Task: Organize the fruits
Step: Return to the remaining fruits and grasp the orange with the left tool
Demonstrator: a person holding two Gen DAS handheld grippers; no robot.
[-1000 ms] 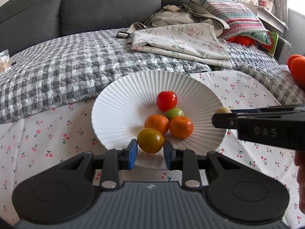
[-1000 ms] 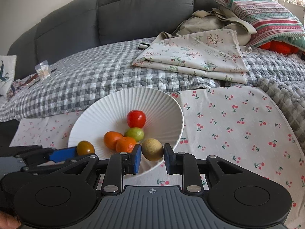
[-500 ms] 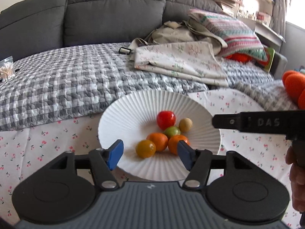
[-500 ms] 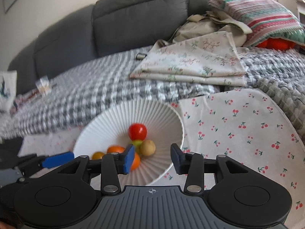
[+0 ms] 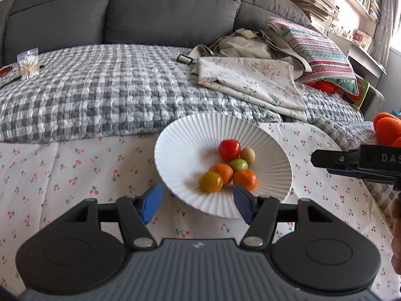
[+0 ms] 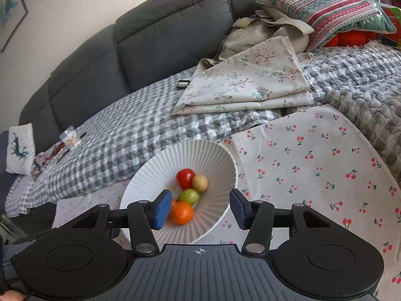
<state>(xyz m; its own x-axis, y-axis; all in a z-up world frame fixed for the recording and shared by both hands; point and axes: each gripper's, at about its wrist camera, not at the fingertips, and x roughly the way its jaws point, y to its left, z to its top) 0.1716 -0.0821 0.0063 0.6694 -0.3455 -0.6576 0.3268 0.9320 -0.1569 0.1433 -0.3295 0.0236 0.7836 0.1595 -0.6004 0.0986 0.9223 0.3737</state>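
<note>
A white ribbed bowl [image 5: 175,145] sits on the cherry-print cloth and holds several fruits: a red tomato [image 5: 229,149], a tan kiwi [image 5: 247,155], a green fruit [image 5: 238,164], two oranges [image 5: 221,172] and a yellow-green tomato [image 5: 210,181]. My left gripper [image 5: 196,203] is open and empty, just in front of the bowl's near rim. My right gripper [image 6: 200,209] is open and empty above the bowl's near side [image 6: 220,155]; the tomato [image 6: 185,178], kiwi [image 6: 200,182] and one orange [image 6: 181,212] show there.
The cherry-print cloth [image 5: 62,175] lies over a grey checked blanket [image 5: 100,87] on a dark sofa. A folded floral cloth [image 5: 250,80], a striped pillow [image 5: 313,47] and orange plush [image 5: 386,128] lie to the right. A bag of cotton swabs [image 5: 28,63] lies far left.
Both grippers opened, leaving the yellow-green tomato and the kiwi in the bowl, then drew back and rose away from it.
</note>
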